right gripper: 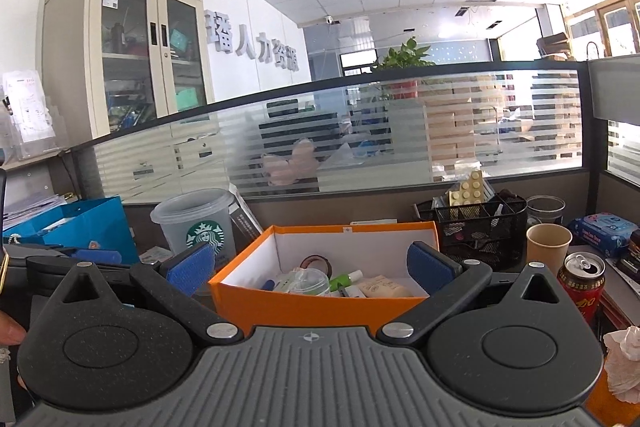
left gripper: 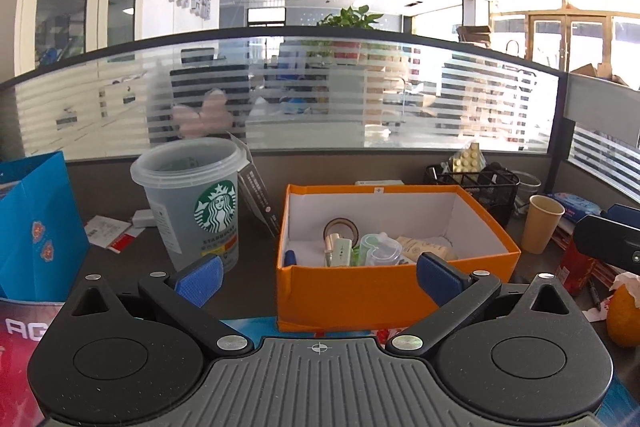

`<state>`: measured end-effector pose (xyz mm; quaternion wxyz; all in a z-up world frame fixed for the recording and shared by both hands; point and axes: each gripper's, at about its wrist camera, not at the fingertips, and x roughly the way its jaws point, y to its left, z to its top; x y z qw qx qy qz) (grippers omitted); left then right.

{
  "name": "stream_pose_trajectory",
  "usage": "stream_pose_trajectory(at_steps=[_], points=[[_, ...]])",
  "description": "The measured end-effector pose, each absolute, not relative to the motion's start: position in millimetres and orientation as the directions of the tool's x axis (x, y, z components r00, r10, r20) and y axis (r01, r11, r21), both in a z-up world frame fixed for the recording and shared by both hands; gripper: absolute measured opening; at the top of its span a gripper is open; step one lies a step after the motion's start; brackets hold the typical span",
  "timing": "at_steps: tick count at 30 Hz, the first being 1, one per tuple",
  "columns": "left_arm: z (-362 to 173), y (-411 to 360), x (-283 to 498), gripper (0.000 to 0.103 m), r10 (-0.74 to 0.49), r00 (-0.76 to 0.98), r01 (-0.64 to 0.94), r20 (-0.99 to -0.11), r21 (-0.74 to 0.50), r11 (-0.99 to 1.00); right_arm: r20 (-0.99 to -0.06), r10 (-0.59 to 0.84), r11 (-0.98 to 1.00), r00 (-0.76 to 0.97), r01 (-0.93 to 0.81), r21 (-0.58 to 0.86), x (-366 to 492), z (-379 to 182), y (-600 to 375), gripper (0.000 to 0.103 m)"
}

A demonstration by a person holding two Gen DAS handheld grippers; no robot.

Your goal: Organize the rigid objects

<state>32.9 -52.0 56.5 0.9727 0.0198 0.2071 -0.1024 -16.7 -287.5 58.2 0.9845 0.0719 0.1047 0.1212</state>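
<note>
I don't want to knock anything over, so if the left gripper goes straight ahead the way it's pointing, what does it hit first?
Most likely the near wall of the orange box, centred between the open left gripper. Depth is unclear; if held high enough, it might pass over the rim.

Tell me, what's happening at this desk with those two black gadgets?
A person is tidying small hard items into the orange box, holding a grasping tool in each hand. At this moment the left tool and the right tool are both open and empty, poised in front of the box. Inside it lie a tape roll, a clear plastic case and other bits. The Starbucks cup, paper cup and red can stand outside it on the desk.
</note>
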Motion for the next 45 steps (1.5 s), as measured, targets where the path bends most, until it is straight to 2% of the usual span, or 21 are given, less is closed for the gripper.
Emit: stream_pose_trajectory(at_steps=[6, 20, 45], points=[[61, -47, 22, 0.103, -0.169, 0.902, 0.186, -0.398, 0.005, 0.983, -0.173, 0.252, 0.960, 0.952, -0.223, 0.172, -25, 60, -285, 0.103], [51, -33, 21, 0.103, -0.121, 0.892, 0.131, -0.436, -0.009, 0.991, -0.184, 0.257, 0.959, 0.949, -0.226, 0.173, -29, 54, -281, 0.103], [47, -34, 26, 0.103, -0.145, 0.884, 0.157, -0.444, -0.010, 0.988, -0.222, 0.260, 0.961, 0.940, -0.231, 0.150, -20, 43, -276, 0.103]])
